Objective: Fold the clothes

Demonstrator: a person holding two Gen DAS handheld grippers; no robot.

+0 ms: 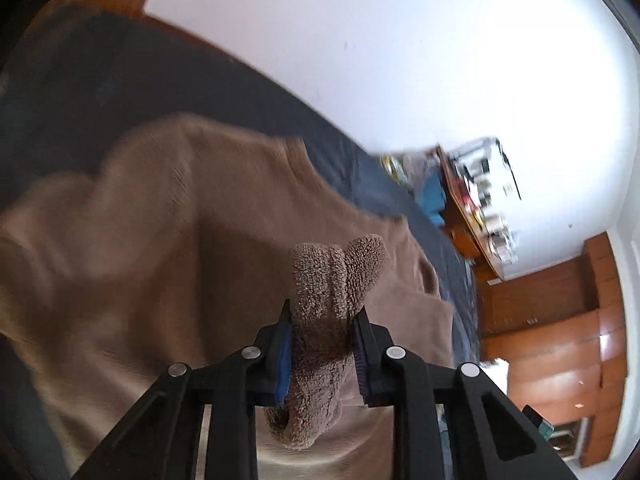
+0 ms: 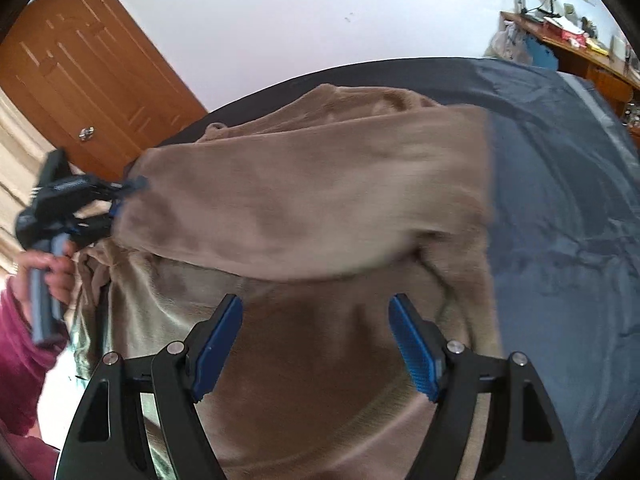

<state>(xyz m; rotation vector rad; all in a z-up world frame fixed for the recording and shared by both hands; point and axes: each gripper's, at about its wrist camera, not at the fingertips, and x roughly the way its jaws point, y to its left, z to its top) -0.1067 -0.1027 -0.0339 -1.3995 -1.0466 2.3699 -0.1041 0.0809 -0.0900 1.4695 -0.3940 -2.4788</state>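
From my left wrist view, the left tool (image 1: 322, 344) is clamped on a bunched wad of brown fleece garment (image 1: 168, 216) — nubby, looped pile showing sharp between the blue-lined fingers (image 1: 283, 354), the rest of the cloth motion-blurred and spreading down-left over the bed (image 1: 120, 76). The bed's dark blue cover runs diagonally to a far edge against a bare white wall (image 1: 400, 40), with free cover visible beyond the garment's edge; a cluttered wooden table (image 1: 472, 216) sits past the bed's corner. From my right wrist view, the right tool (image 2: 316, 344) stands wide with nothing between its ribbed blue pads (image 2: 218, 344), hovering over the garment's lower part. A broad flap of the soft, plush cloth is lifted across the middle, its left end pinched by the left tool (image 2: 126, 200), held in a hand (image 2: 50, 268) with a maroon sleeve (image 2: 20, 360). To the right, smooth blue bed cover lies bare out to the edge — plenty of room there. A panelled wooden door (image 2: 92, 80) stands behind on the left.
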